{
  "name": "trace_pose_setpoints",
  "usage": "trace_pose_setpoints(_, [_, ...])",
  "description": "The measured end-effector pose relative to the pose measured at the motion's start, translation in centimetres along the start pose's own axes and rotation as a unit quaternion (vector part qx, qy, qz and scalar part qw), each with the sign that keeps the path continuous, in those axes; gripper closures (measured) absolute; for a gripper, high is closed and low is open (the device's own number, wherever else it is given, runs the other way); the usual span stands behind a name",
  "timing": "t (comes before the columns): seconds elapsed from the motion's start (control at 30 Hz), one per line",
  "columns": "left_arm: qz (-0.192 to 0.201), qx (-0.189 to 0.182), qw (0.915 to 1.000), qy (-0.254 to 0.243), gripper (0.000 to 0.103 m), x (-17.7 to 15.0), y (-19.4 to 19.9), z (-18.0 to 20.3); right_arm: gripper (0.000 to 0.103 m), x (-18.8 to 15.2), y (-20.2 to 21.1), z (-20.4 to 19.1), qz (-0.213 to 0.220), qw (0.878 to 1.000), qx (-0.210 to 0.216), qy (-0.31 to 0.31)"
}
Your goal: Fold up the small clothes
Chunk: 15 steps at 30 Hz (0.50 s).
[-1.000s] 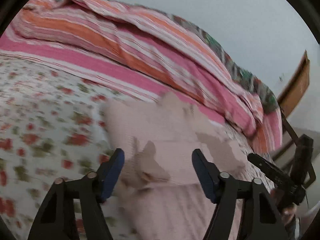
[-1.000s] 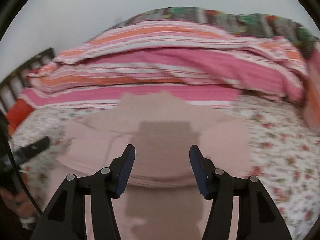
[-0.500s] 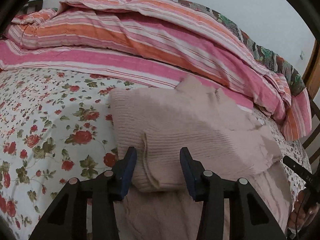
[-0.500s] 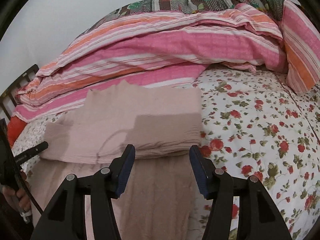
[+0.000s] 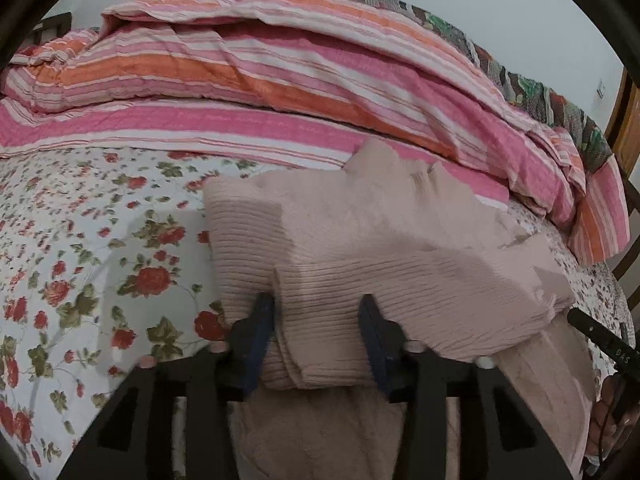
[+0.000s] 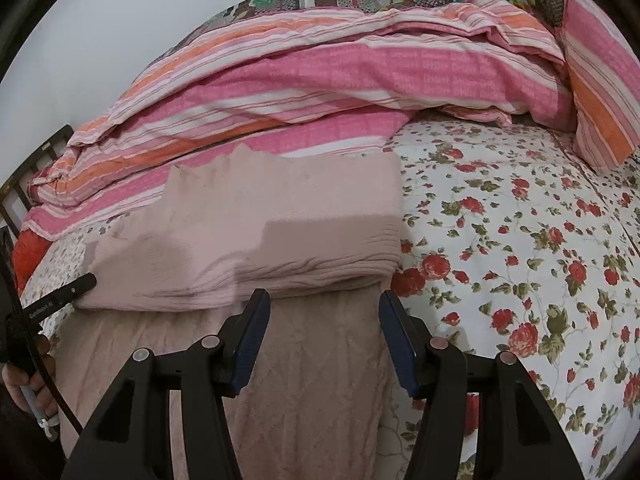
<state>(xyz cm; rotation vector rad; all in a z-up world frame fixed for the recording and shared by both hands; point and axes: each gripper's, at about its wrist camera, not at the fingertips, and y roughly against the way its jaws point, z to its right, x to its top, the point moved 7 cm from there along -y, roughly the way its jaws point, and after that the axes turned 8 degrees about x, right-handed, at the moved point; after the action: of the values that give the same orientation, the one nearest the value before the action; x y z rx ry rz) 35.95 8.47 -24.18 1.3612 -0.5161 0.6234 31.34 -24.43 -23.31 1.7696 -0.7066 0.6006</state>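
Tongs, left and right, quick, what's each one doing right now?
Left tongs: opening, folded edge of the pink sweater between them.
Right tongs: open, holding nothing.

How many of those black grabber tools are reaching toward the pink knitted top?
2: the left gripper, its jaws opening around the folded pink top's near edge; and the right gripper, open just short of that edge.

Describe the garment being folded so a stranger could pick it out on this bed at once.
Start at the heaped pink, orange and white striped duvet along the far side of the bed. In front of it, on the white rose-print bedsheet, lies the dusty-pink ribbed knit garment, folded over itself. It is the only plain, unpatterned fabric there.
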Motion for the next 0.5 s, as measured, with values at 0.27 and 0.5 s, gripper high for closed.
trace_pose_setpoints(0.27, [0.044,0.005,0.9990,-0.010,0.094,1.0,1.2,0.6,0.047,-0.1,-0.1,0.1,0.000,1.000,-0.004,-0.002])
trace_pose_setpoints(0.5, [0.124,0.009,0.9922,-0.010,0.095,2.9,3.9,1.2,0.047,0.4,0.8,0.2,0.014,1.000,0.009,-0.007])
